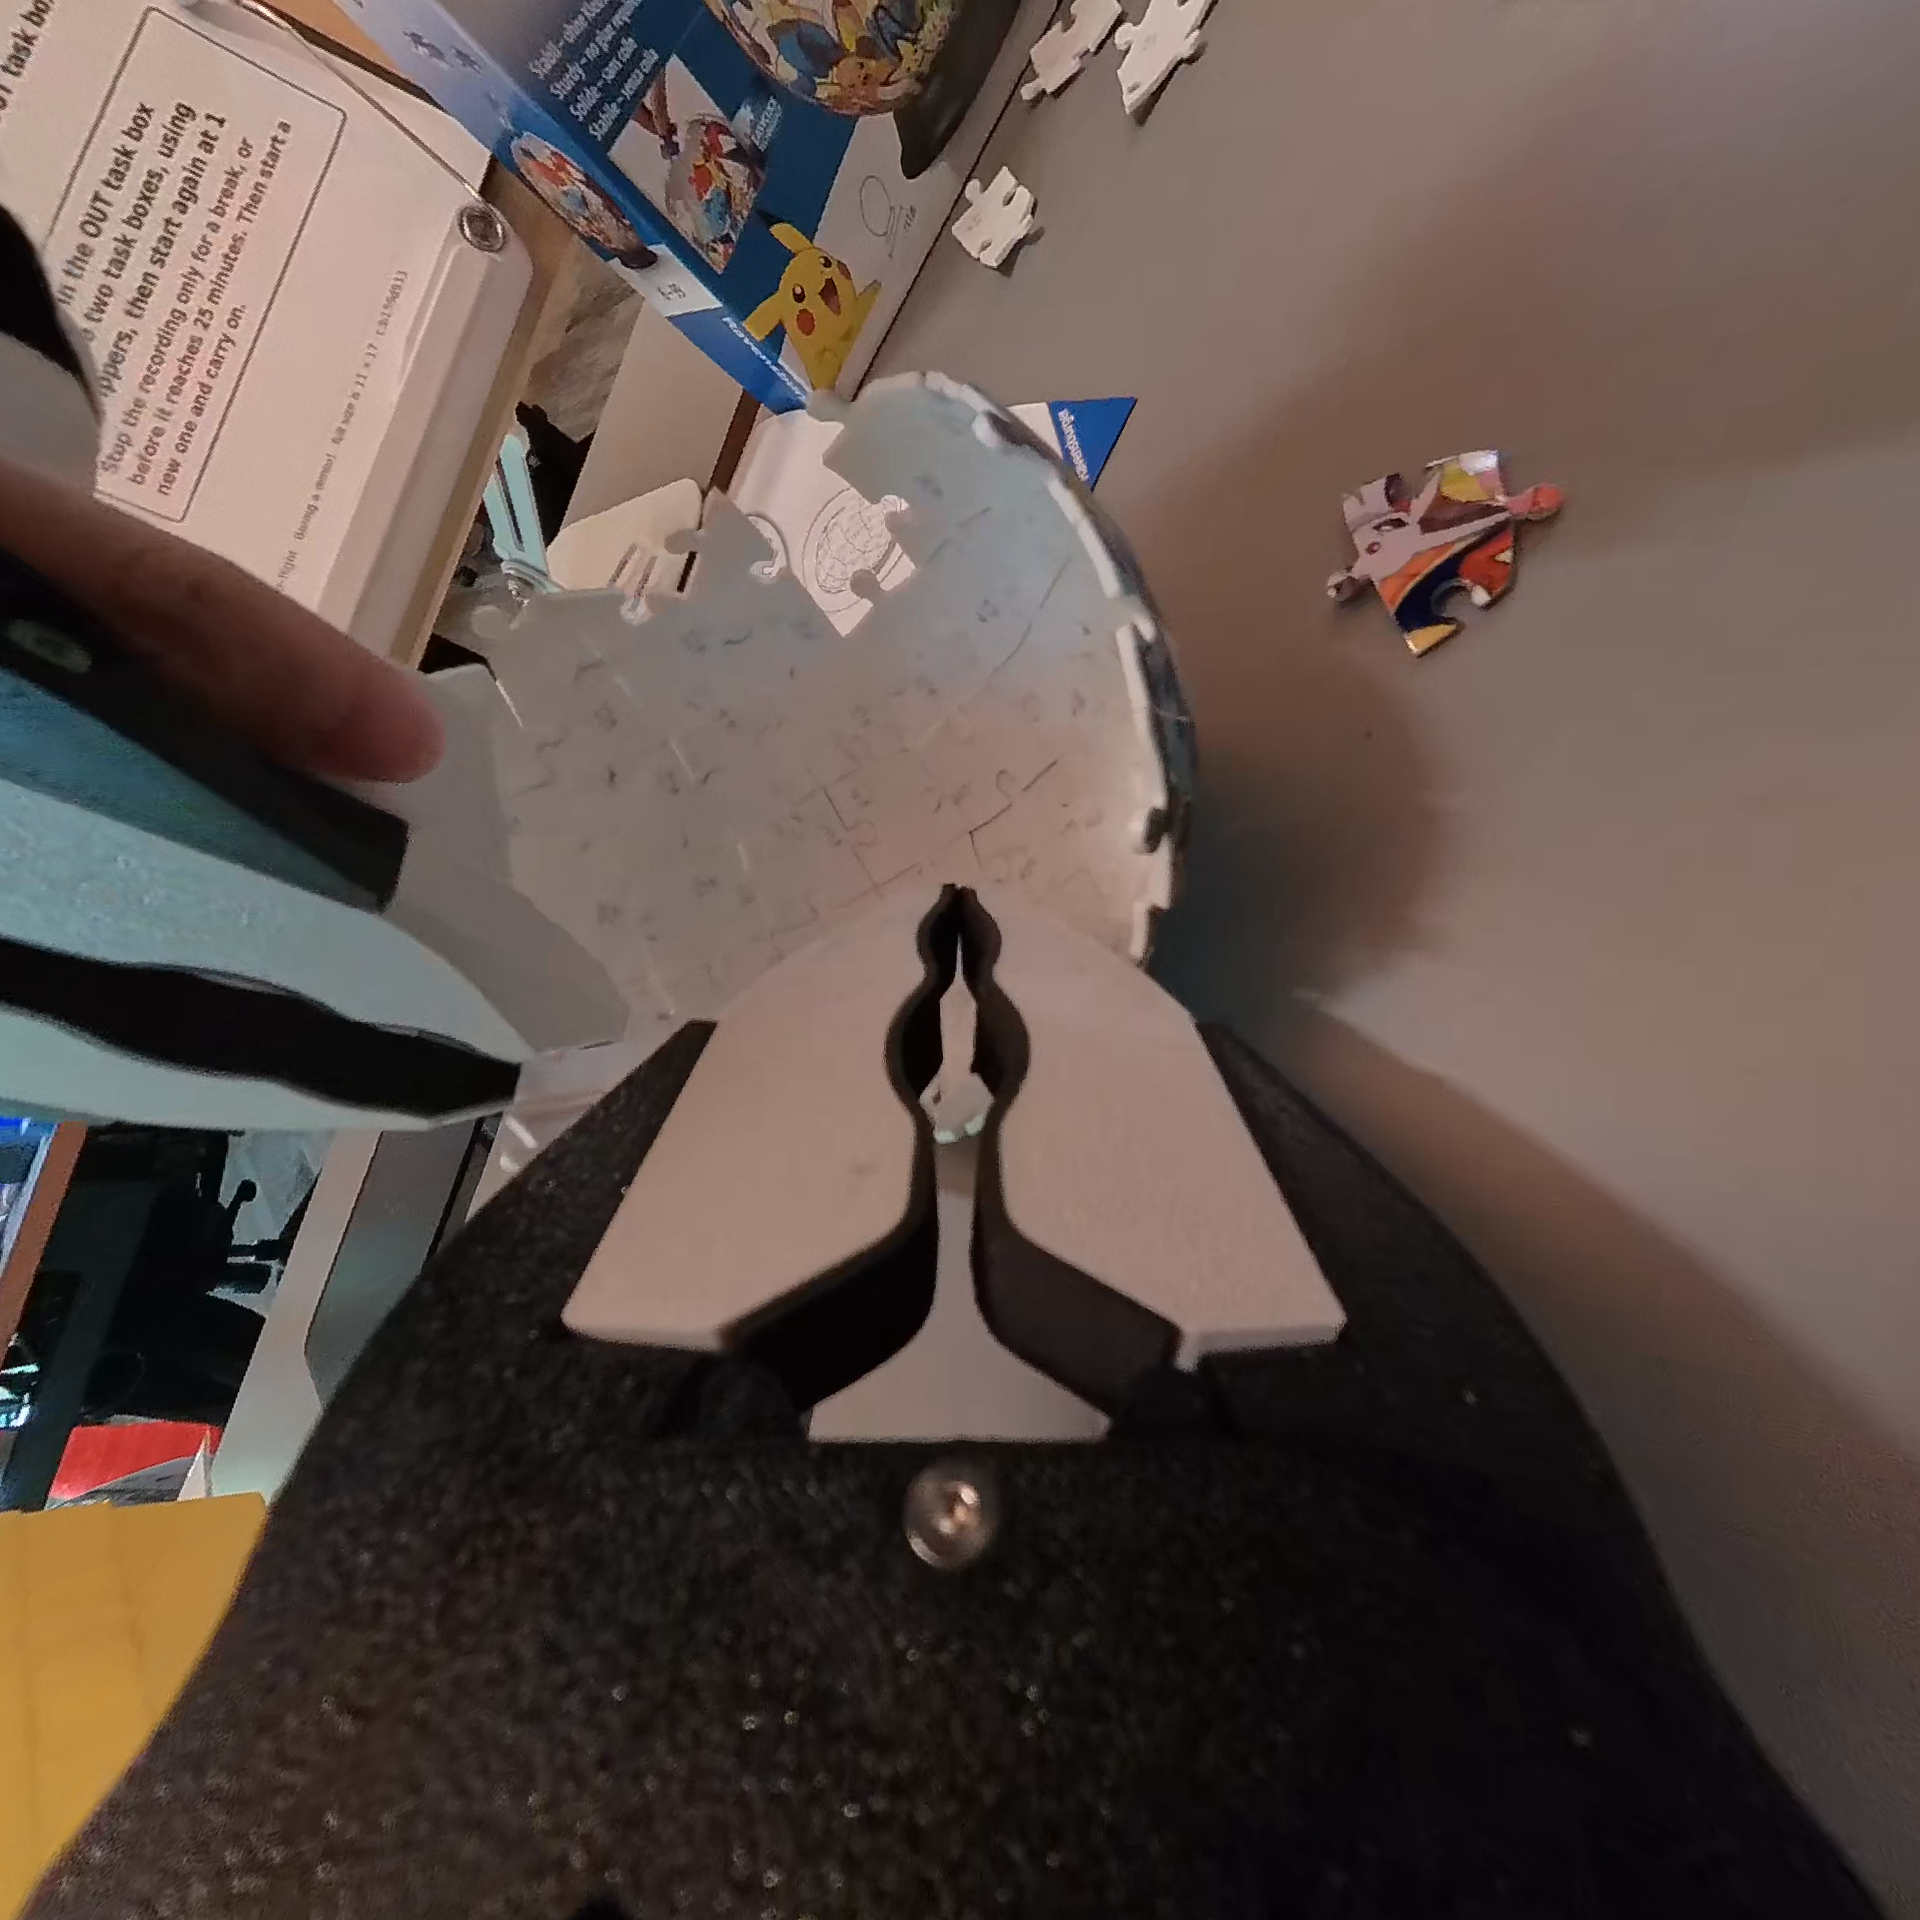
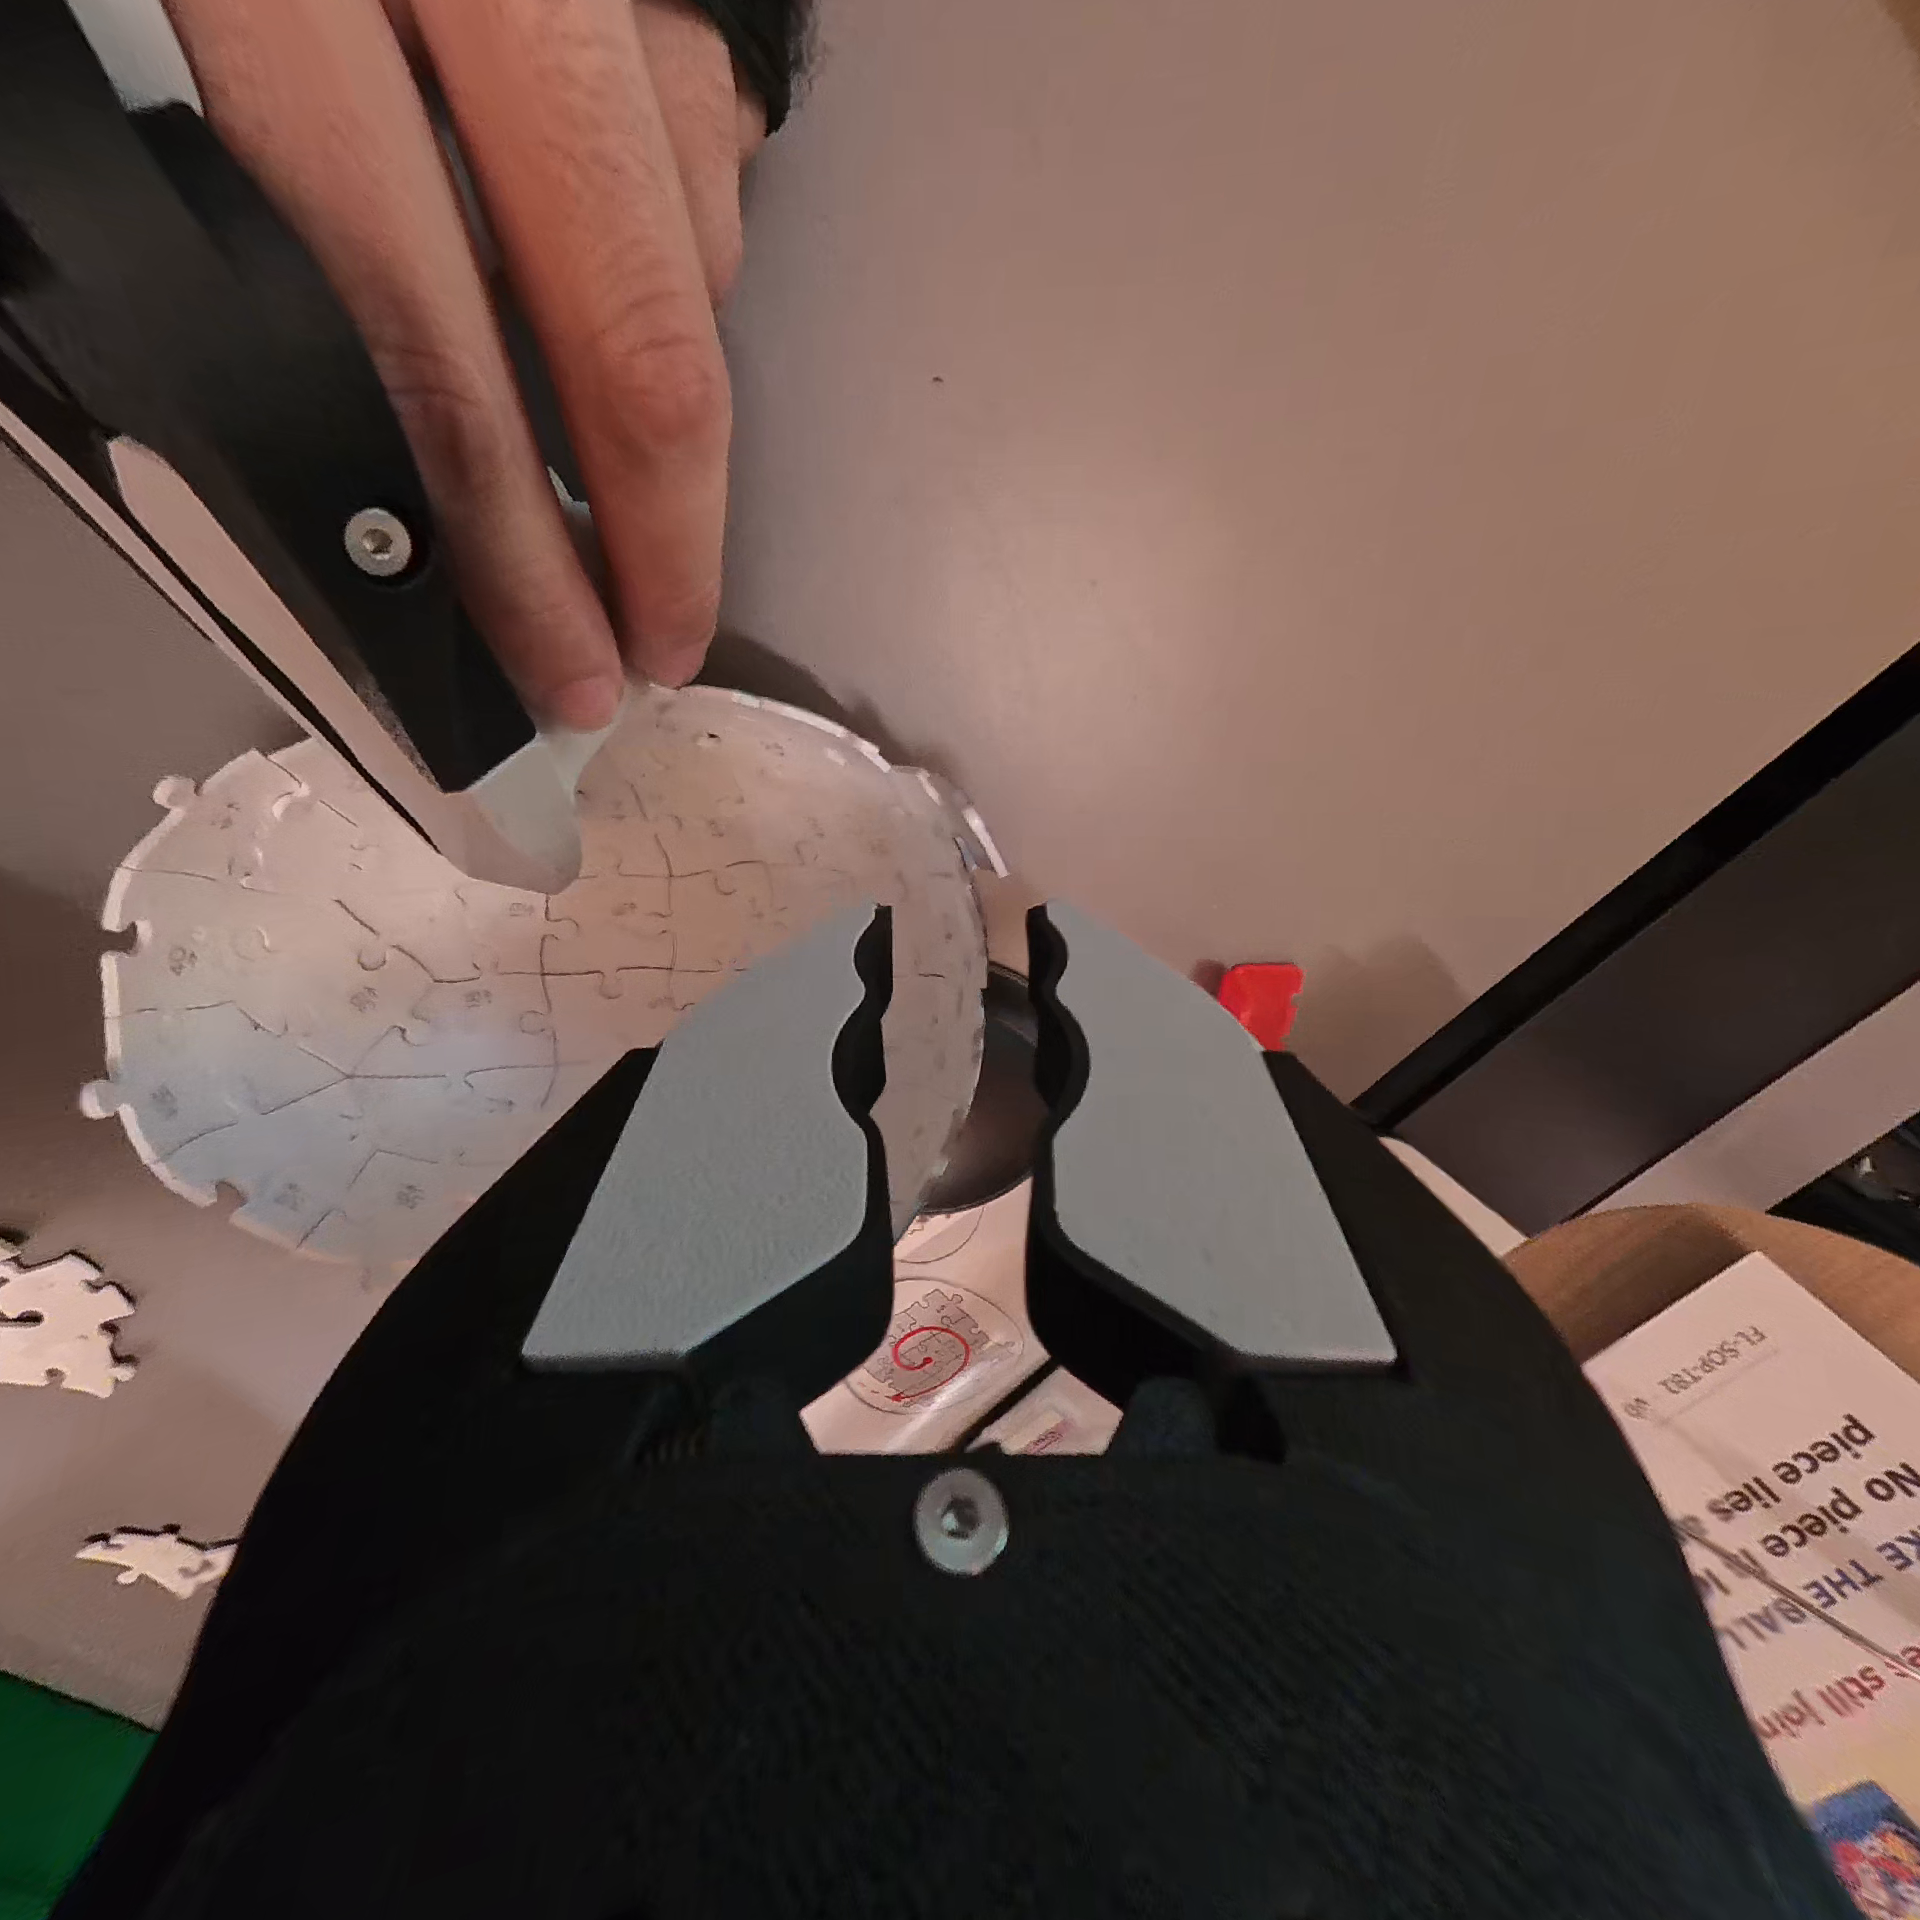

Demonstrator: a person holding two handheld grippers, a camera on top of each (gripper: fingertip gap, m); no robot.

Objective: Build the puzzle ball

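Closest up, left gripper (image 1: 956, 920) with fingers pressed nearly together, apparently nipping a small white piece (image 1: 951, 1112) in the gap, though too little of it shows to be sure. Tips set against the pale inner face of the half-built shell (image 1: 831, 748), tipped on its side on the grey table (image 1: 1558, 935). Nothing lying inside the shell. Right gripper (image 2: 961, 920) parted, astride the shell's rim, one finger inside and one outside, gripping nothing. Left hand (image 2: 540, 364) touching the rim with its fingertips. Blue box (image 1: 727, 208) standing behind the shell, contents hidden. Coloured piece (image 1: 1444, 551) lying apart on bare table; white pieces (image 2: 62, 1330) scattered near the shell; red piece (image 2: 1257, 997) just past the right fingers. Printed sheet (image 2: 1766, 1507) crowding the right side, table edge (image 2: 1662, 883) close behind it. Open table beyond the shell.
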